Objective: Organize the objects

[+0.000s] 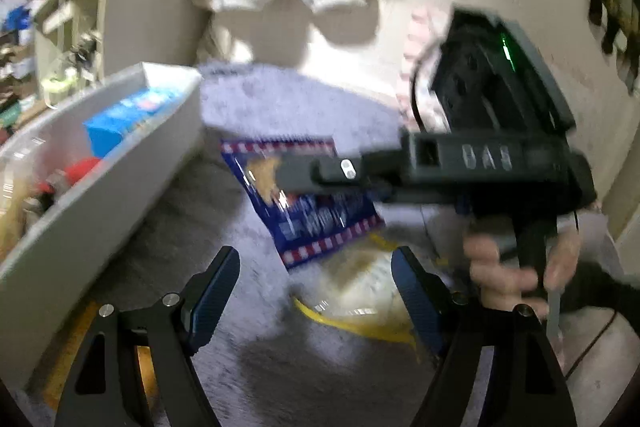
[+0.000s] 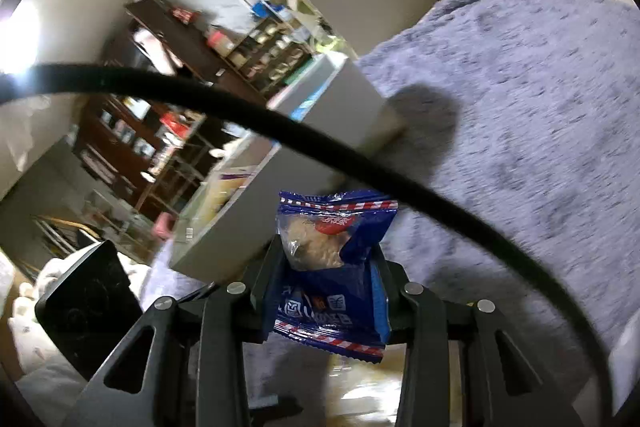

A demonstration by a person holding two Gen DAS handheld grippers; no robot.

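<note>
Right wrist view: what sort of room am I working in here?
Most likely a lived-in room of a home, worked at floor level. A shaggy purple rug covers the floor, dark shelves crammed with household goods line the wall, and a white storage box holds packaged items.

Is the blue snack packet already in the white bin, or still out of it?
Out. The blue snack packet is clamped in the right gripper, held above the grey rug, beside the white bin.
</note>
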